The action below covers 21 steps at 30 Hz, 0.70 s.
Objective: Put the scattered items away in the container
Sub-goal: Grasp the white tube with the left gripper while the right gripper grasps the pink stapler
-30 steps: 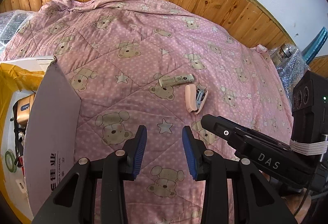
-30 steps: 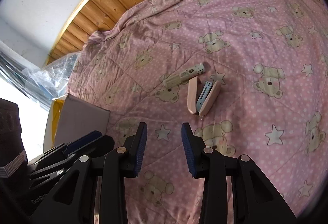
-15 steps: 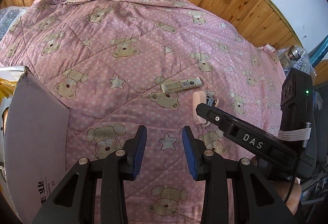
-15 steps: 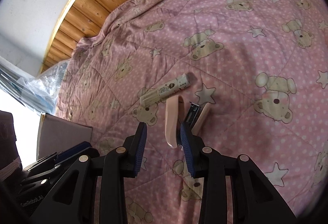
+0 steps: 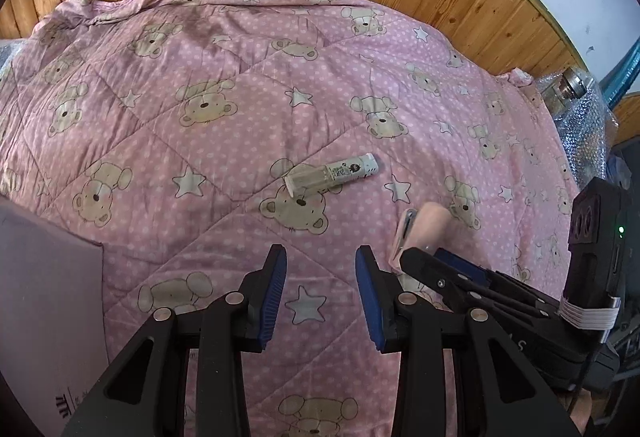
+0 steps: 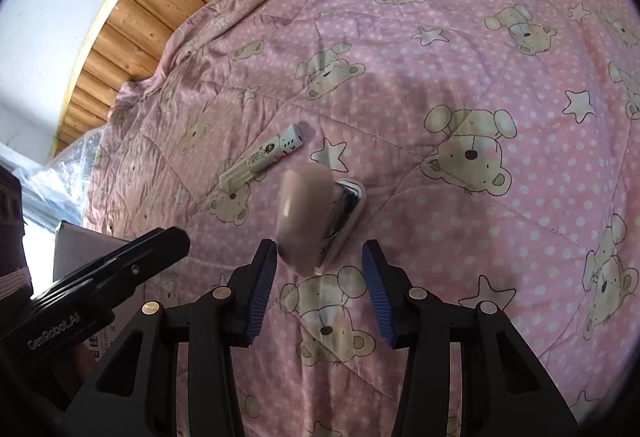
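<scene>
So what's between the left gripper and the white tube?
Nothing but bare pink quilt between the left gripper and the tube, in the left wrist view.

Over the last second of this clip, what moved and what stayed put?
The right claw moved forward over the pink quilt to the pink stapler with its metal insert; its open jaws now bracket the stapler's near end, not yet closed on it. The left claw shifted away from the grey cardboard box. The cream pen-shaped tube stayed put, and the left claw remains open and empty.
</scene>
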Each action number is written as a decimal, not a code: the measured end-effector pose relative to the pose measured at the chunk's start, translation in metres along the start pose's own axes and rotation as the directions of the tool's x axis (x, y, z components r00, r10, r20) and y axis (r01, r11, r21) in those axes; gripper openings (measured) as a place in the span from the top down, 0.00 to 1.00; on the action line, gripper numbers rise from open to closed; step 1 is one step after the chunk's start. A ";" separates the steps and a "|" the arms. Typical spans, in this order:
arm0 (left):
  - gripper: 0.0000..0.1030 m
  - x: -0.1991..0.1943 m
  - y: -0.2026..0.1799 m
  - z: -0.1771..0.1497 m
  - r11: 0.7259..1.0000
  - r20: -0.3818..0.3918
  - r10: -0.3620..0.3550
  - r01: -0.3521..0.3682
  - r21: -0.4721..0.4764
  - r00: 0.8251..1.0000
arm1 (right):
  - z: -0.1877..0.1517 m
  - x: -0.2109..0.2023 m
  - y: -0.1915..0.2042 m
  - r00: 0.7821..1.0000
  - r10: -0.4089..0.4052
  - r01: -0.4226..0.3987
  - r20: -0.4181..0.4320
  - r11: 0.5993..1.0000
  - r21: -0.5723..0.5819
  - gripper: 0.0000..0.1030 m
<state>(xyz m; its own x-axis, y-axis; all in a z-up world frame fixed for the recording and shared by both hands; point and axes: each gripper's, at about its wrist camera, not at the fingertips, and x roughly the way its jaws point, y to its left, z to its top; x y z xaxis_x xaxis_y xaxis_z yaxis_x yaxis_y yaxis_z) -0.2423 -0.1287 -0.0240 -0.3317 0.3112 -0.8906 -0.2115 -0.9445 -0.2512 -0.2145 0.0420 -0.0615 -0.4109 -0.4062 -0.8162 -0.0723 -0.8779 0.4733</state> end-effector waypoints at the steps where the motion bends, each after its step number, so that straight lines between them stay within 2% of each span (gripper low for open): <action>1: 0.63 0.005 0.001 0.004 1.000 -0.006 0.001 -0.001 0.004 1.000 | 0.000 0.000 -0.001 1.000 -0.001 0.001 -0.001 1.000 0.005 0.54; 9: 0.63 0.049 -0.009 0.032 0.993 -0.071 -0.031 0.039 0.108 0.997 | 0.002 0.001 -0.006 1.000 0.018 -0.018 -0.003 0.999 0.031 0.54; 17: 0.61 0.063 -0.015 0.049 0.980 -0.014 -0.017 0.020 0.198 1.000 | 0.005 0.005 -0.013 0.998 0.066 -0.065 -0.014 0.994 0.083 0.54; 21: 0.61 0.062 -0.011 0.053 0.981 -0.002 -0.030 0.030 0.190 1.000 | 0.006 0.007 -0.015 0.996 0.082 -0.081 -0.017 0.992 0.093 0.54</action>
<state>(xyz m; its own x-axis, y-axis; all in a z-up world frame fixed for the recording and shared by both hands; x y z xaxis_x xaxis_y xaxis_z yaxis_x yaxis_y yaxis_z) -0.3096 -0.0930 -0.0564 -0.3231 0.3389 -0.8836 -0.3920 -0.8977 -0.2010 -0.2217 0.0534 -0.0723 -0.4000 -0.4814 -0.7799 -0.1235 -0.8148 0.5664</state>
